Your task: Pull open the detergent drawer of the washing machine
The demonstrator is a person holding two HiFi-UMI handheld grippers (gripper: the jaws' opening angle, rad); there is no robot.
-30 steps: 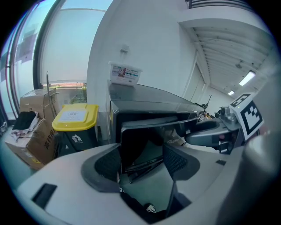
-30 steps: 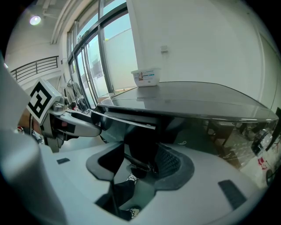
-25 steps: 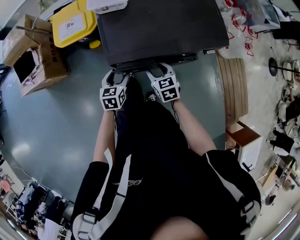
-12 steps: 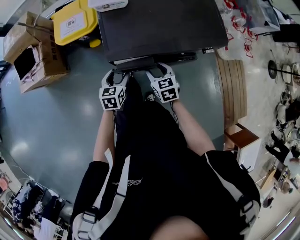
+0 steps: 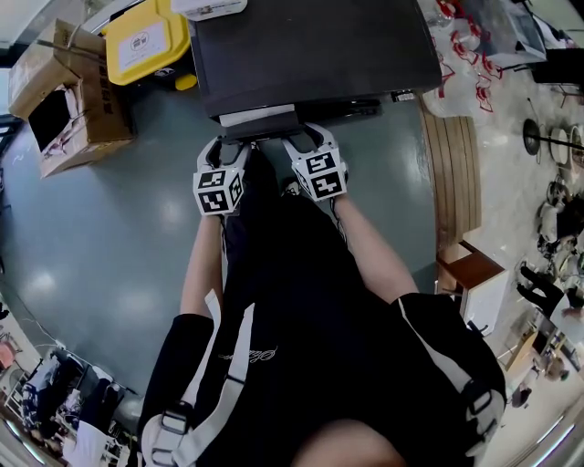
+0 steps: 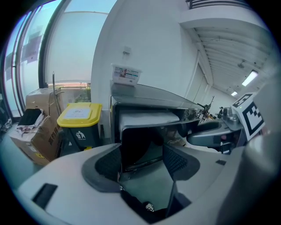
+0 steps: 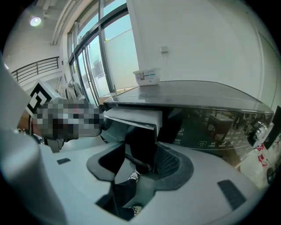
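The dark washing machine [image 5: 315,55] stands in front of me. Its detergent drawer [image 5: 259,118] sticks out a little at the front left, showing its white top. My left gripper [image 5: 226,146] straddles the drawer's left end and my right gripper [image 5: 308,141] its right end. In the left gripper view the glossy dark drawer front [image 6: 142,140] fills the gap between the wide-apart jaws of the left gripper [image 6: 144,161]. In the right gripper view the drawer's right corner [image 7: 139,118] sits between the spread jaws of the right gripper [image 7: 139,161]. No pad visibly clamps it.
A bin with a yellow lid [image 5: 146,41] and an open cardboard box [image 5: 64,100] stand to the left of the machine. A white tub [image 5: 208,9] rests on the machine's top. A slatted wooden piece [image 5: 454,169] lies on the floor to the right.
The drawer has slid out toward me, and more of its white top shows now. Both grippers have stayed almost in place at its front.
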